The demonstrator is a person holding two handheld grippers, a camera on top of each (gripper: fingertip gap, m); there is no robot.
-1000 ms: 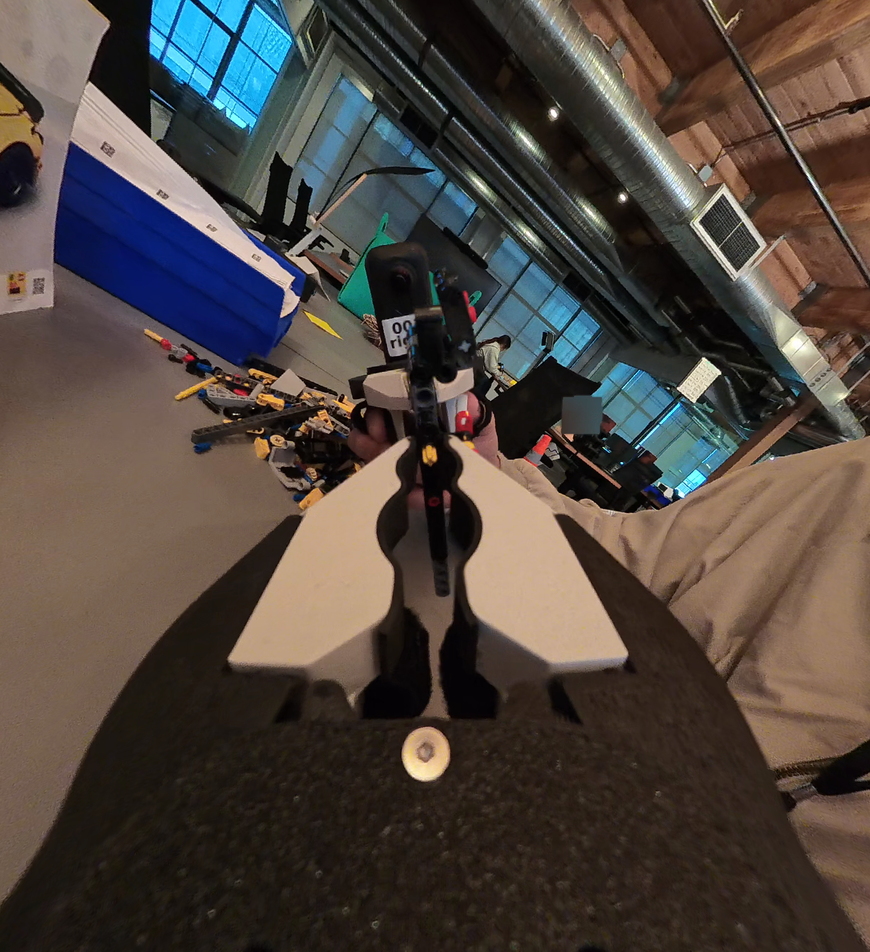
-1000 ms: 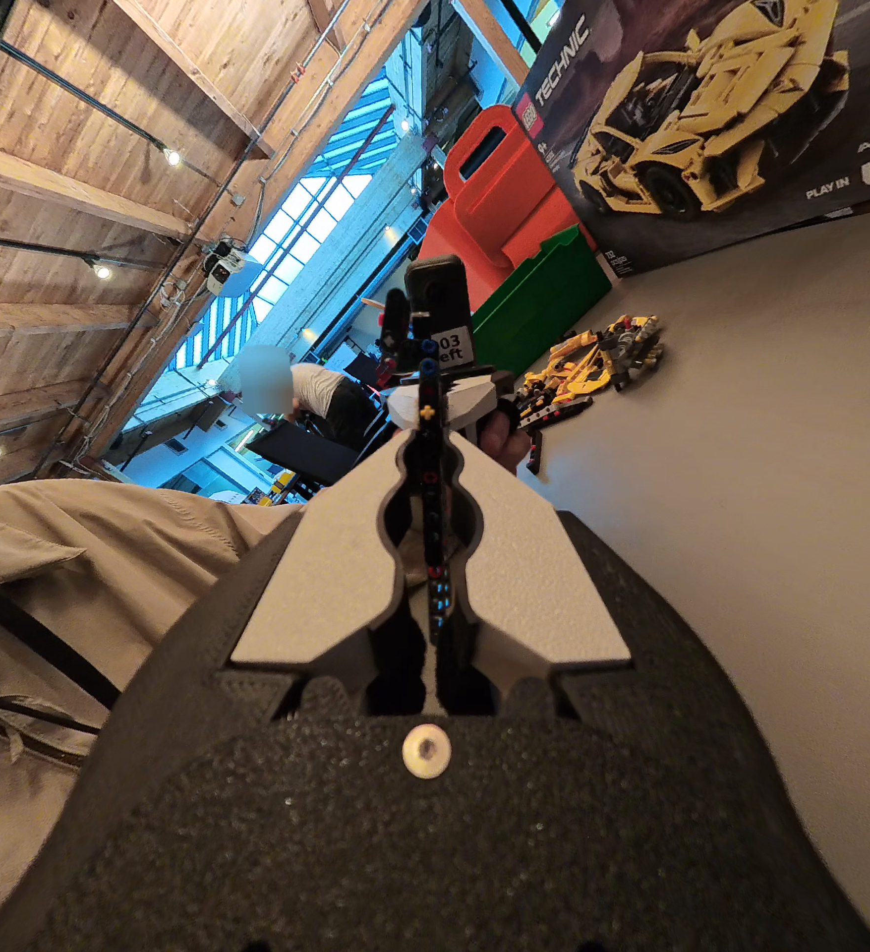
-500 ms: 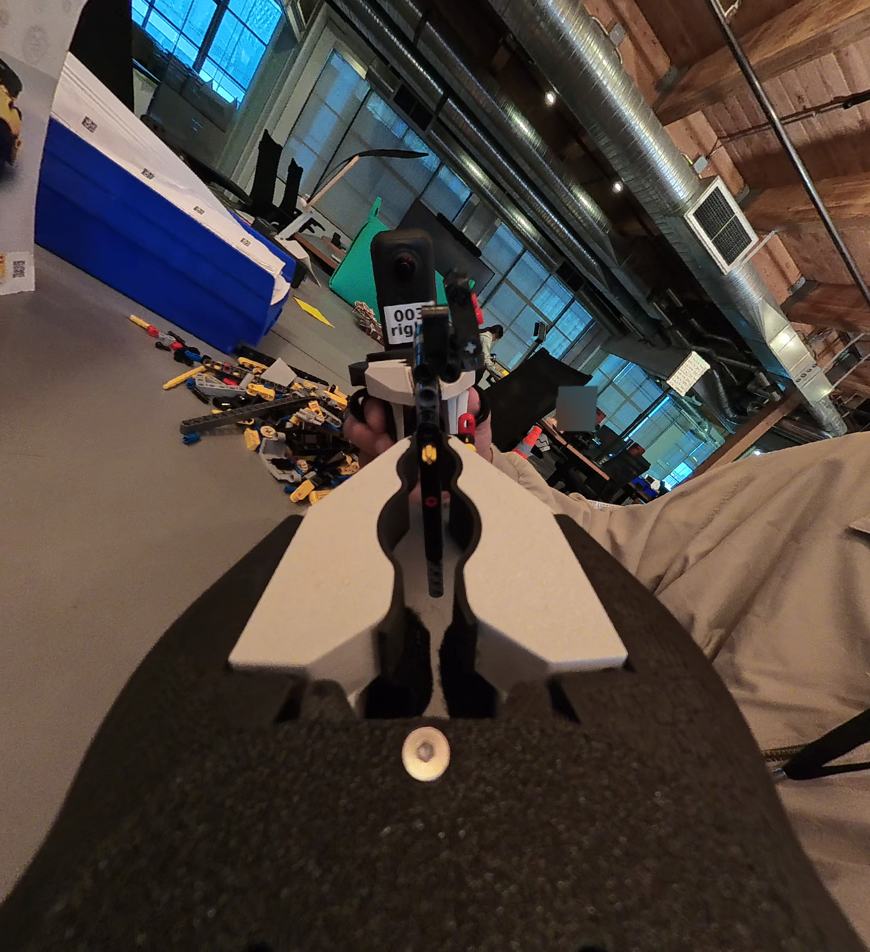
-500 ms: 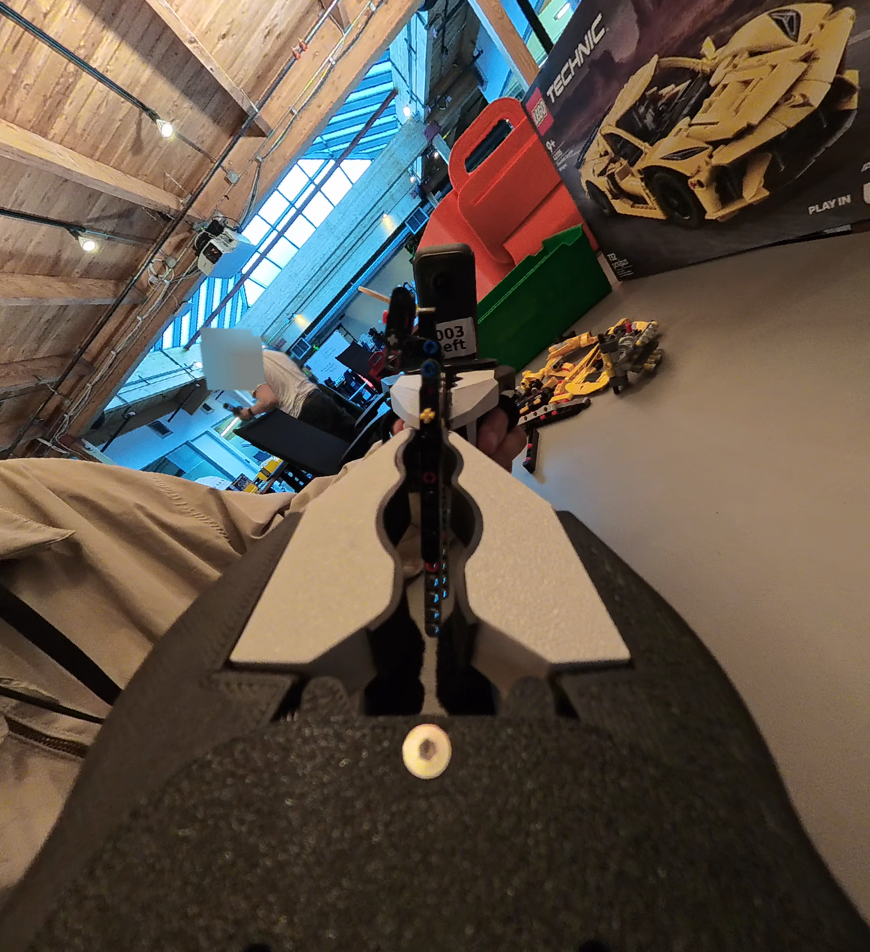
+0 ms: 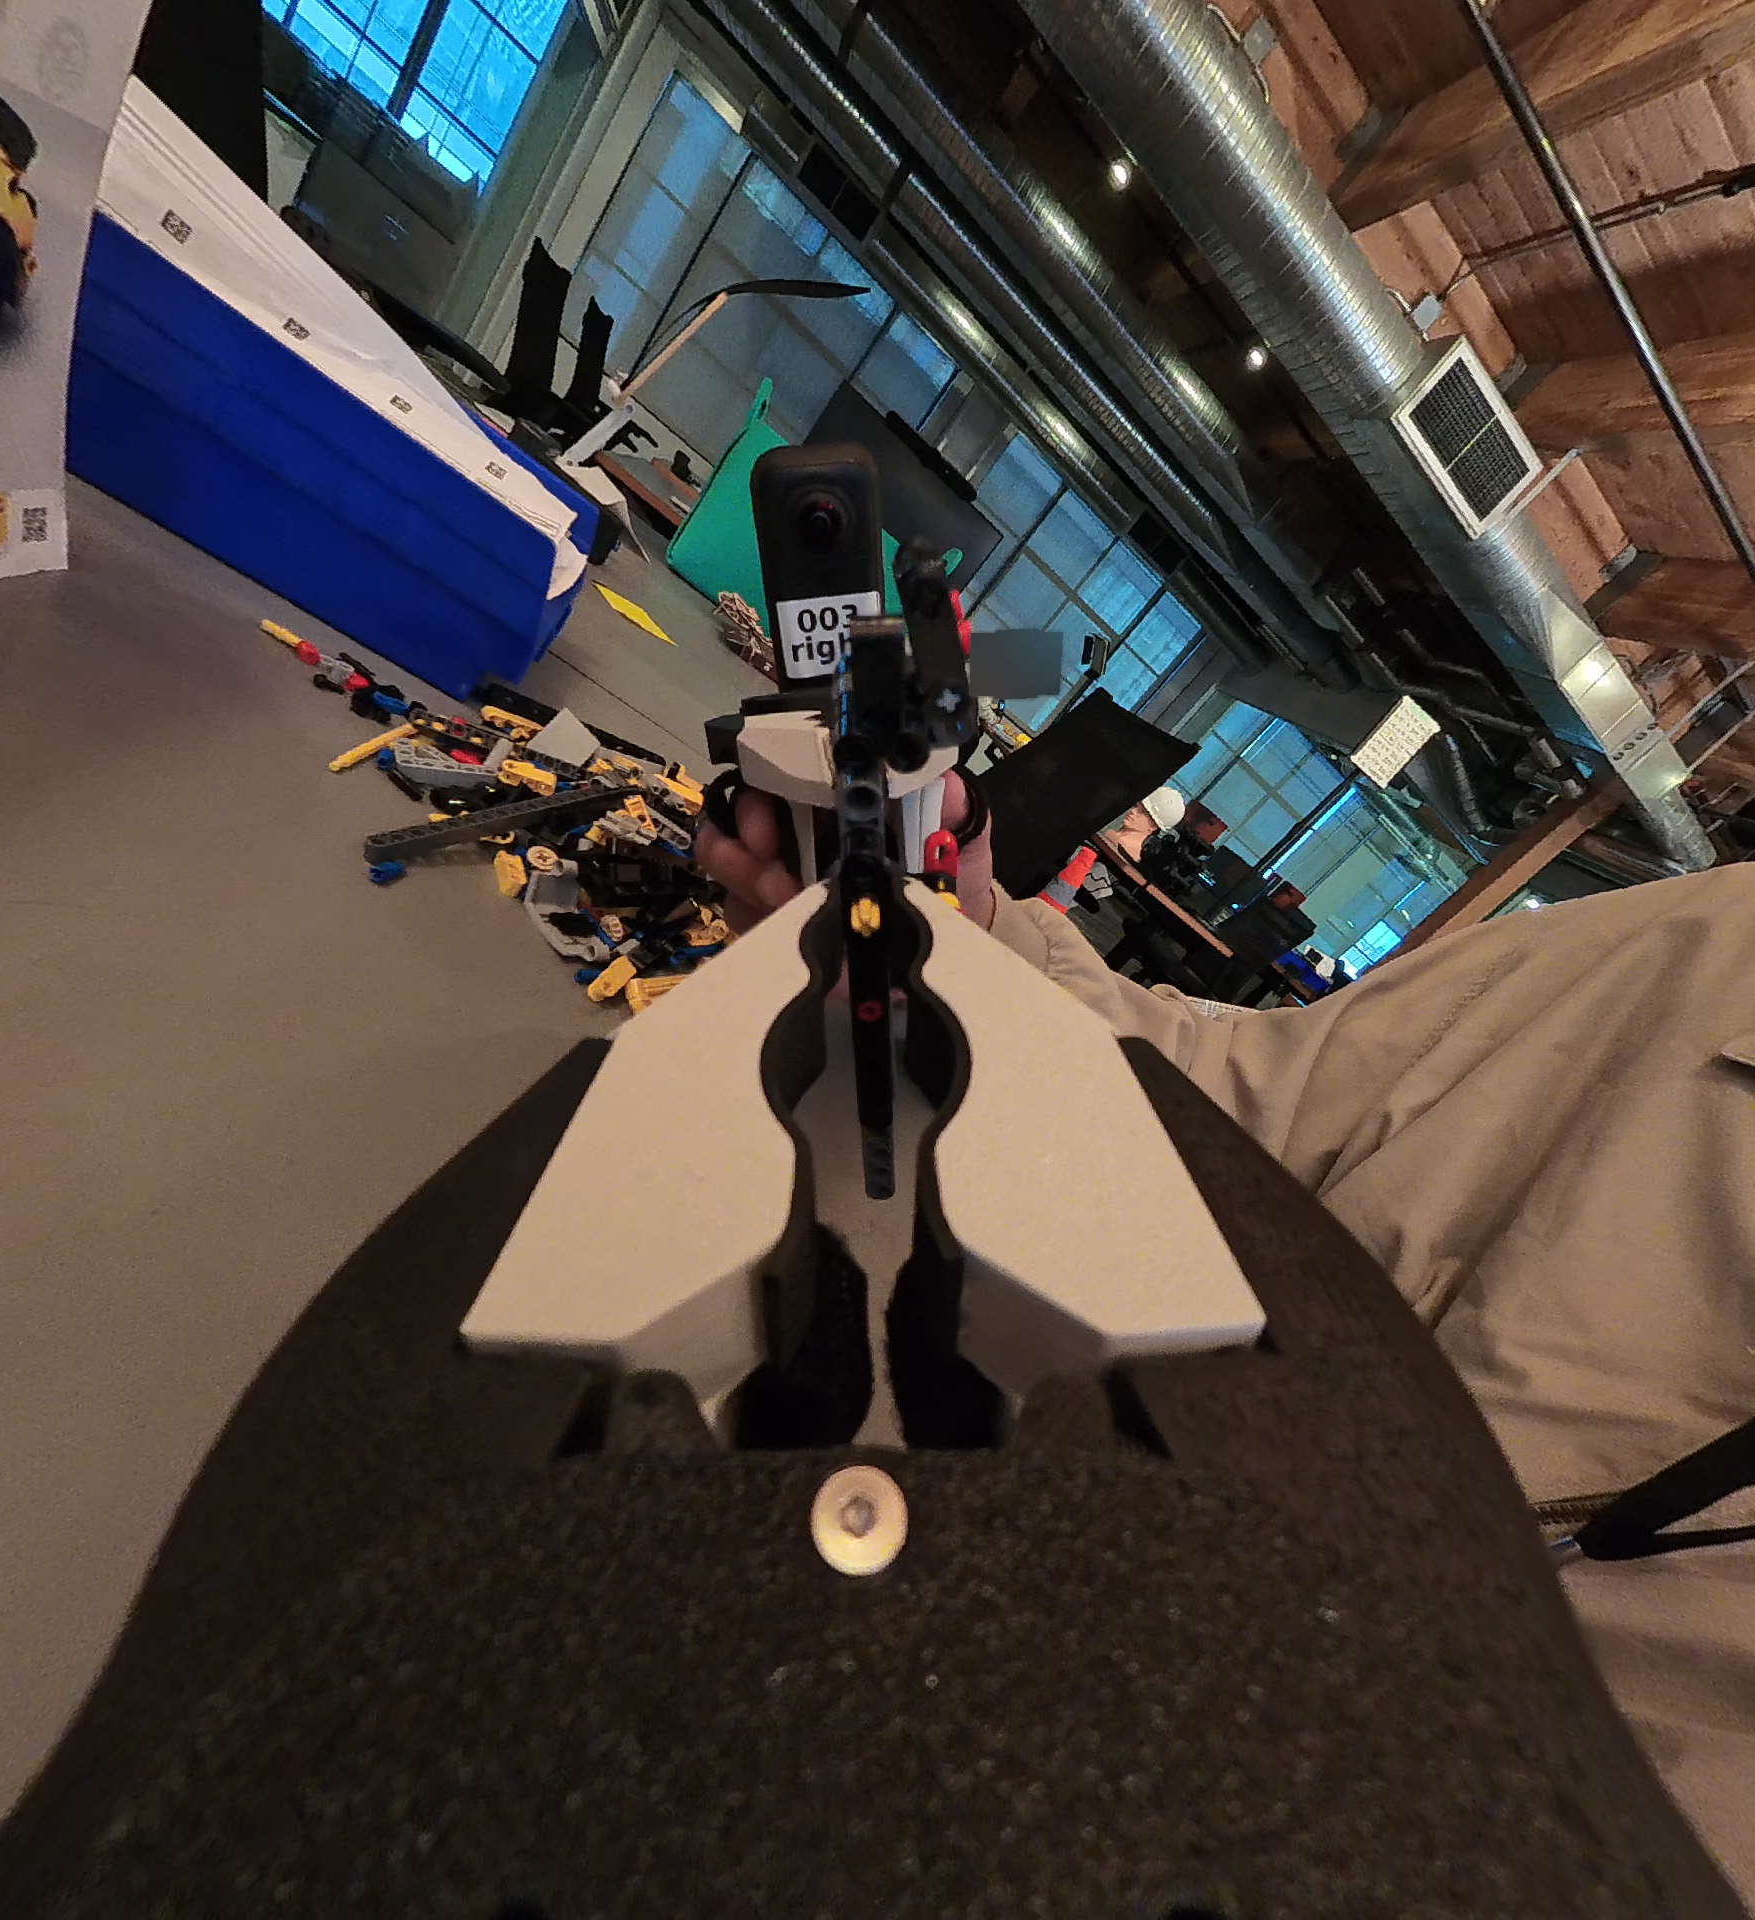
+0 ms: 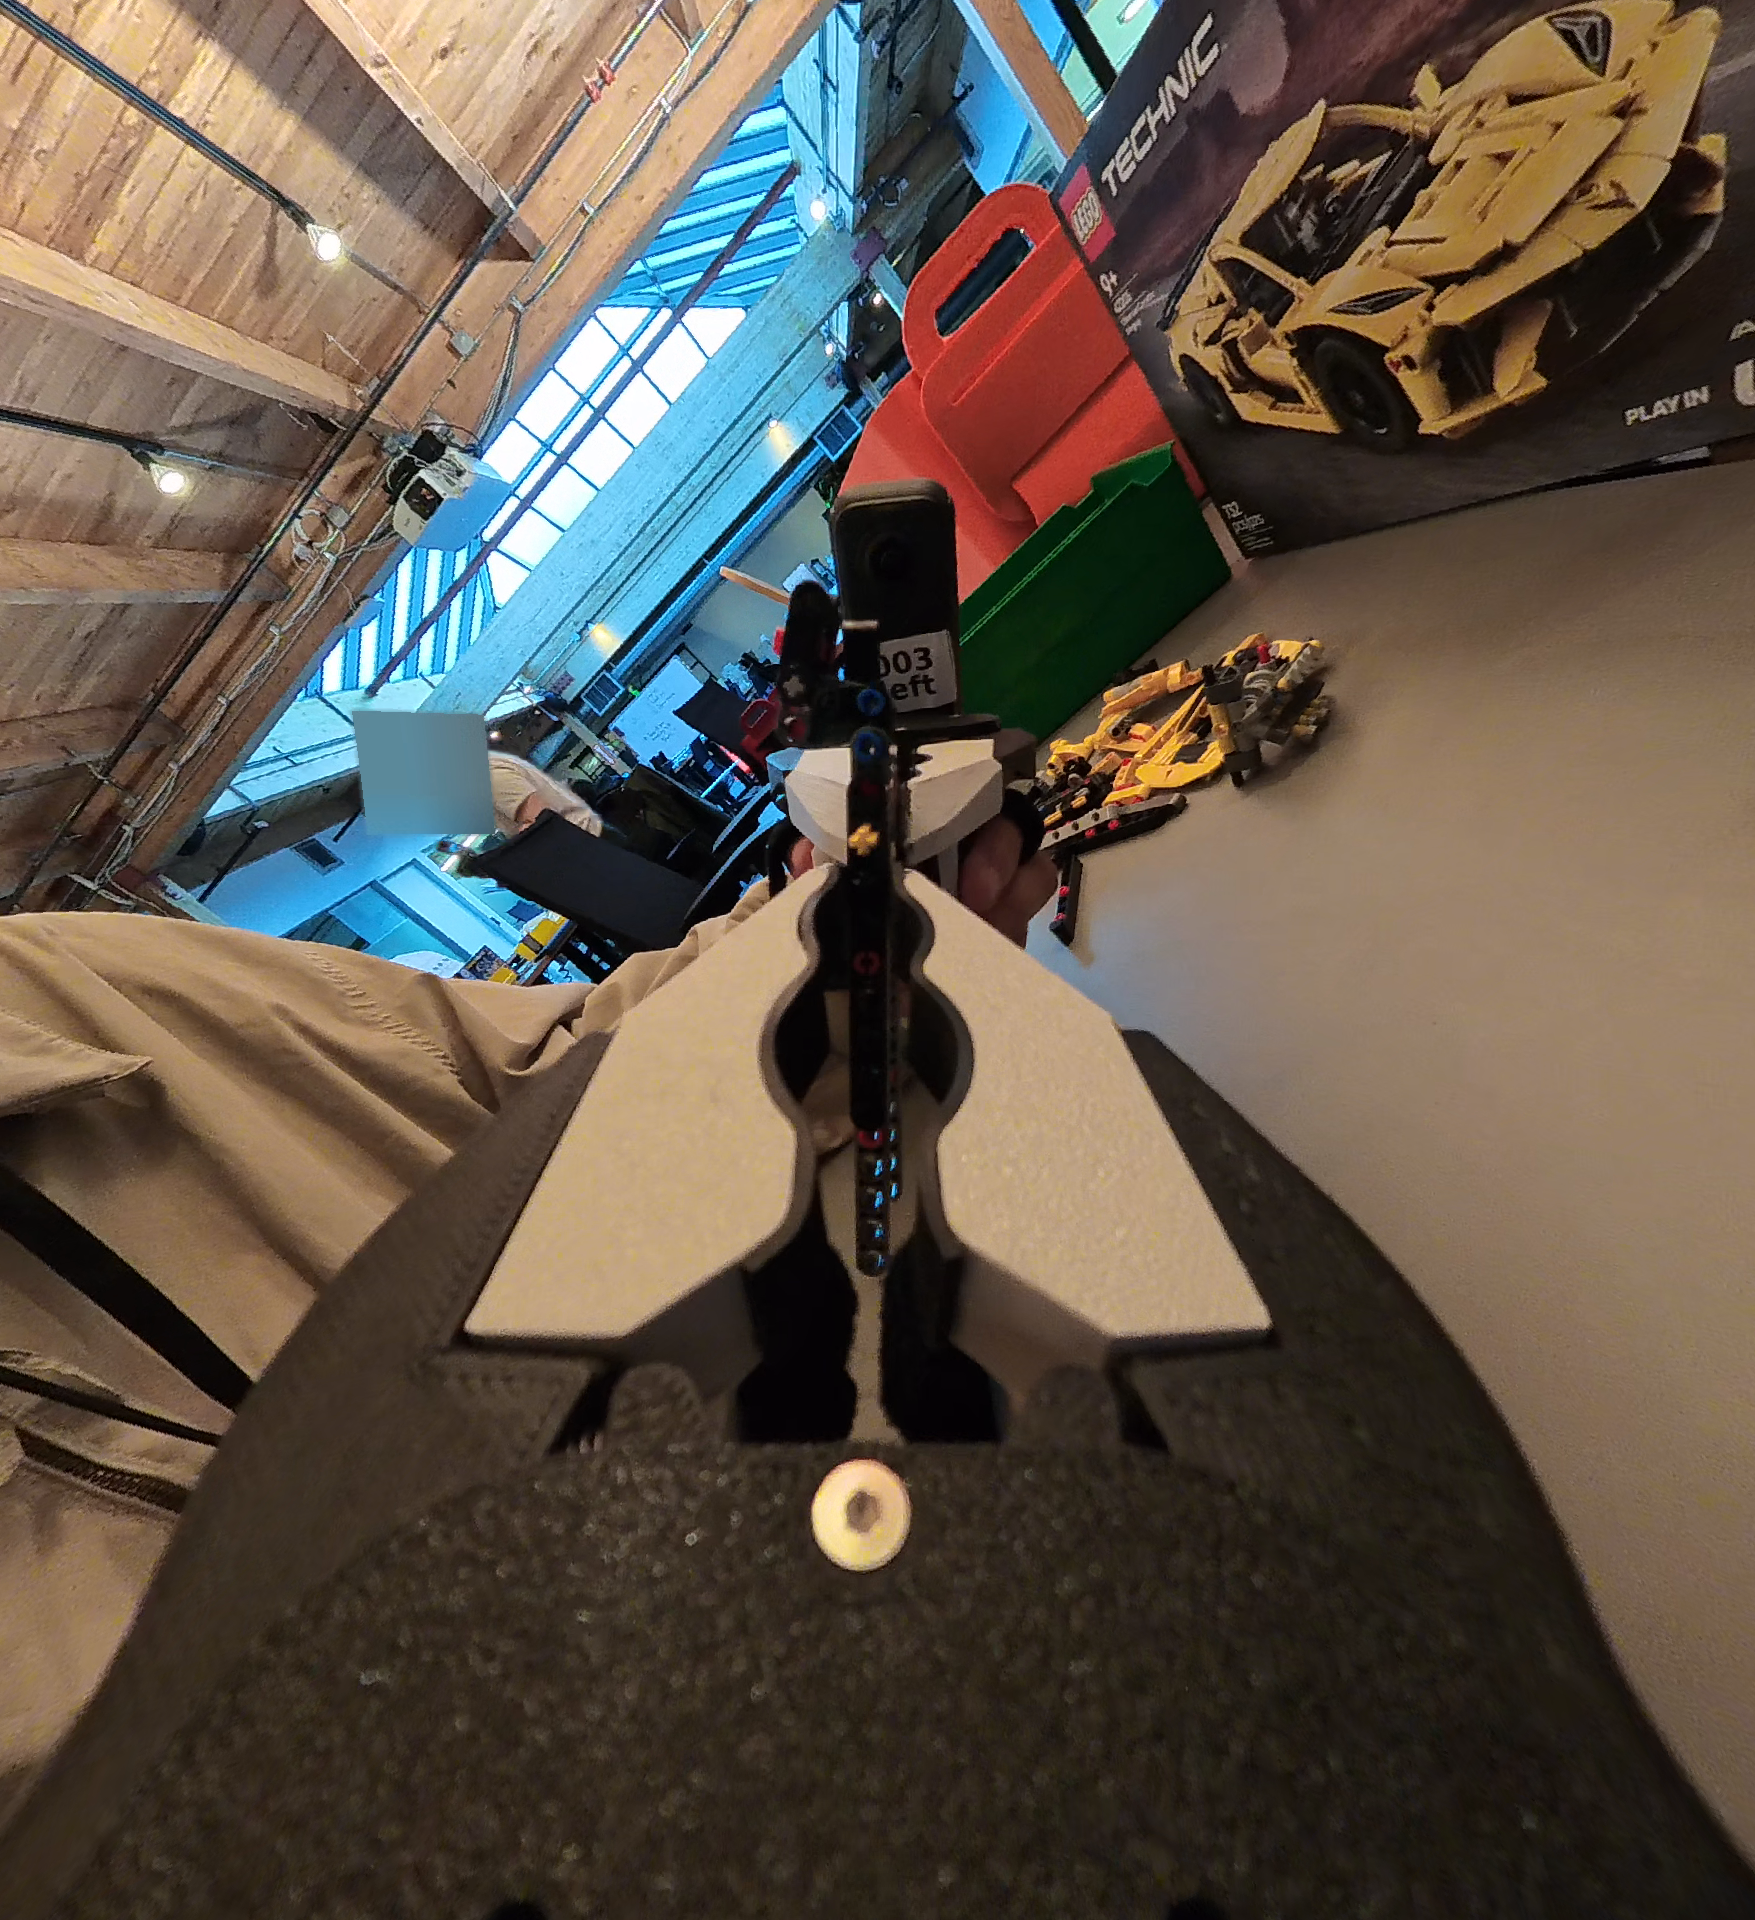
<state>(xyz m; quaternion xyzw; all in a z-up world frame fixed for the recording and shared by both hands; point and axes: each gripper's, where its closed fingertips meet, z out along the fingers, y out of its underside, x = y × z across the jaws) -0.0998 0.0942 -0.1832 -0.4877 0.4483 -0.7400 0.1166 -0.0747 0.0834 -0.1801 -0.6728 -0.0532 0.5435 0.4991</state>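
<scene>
Left gripper [image 5: 865,914] clamped on a long black studded beam [image 5: 870,1039] carrying a yellow pin and a red pin, pointed straight at the right gripper [image 5: 857,764], which grips the same beam's far end. Behind, on the grey counter [image 5: 125,1039], a heap of loose yellow, black and grey building pieces [image 5: 561,831], with a blue bin [image 5: 301,468] beyond. At right, a tan sleeve [image 5: 1475,1091] crossed by a black strap [image 5: 1725,1475].
</scene>
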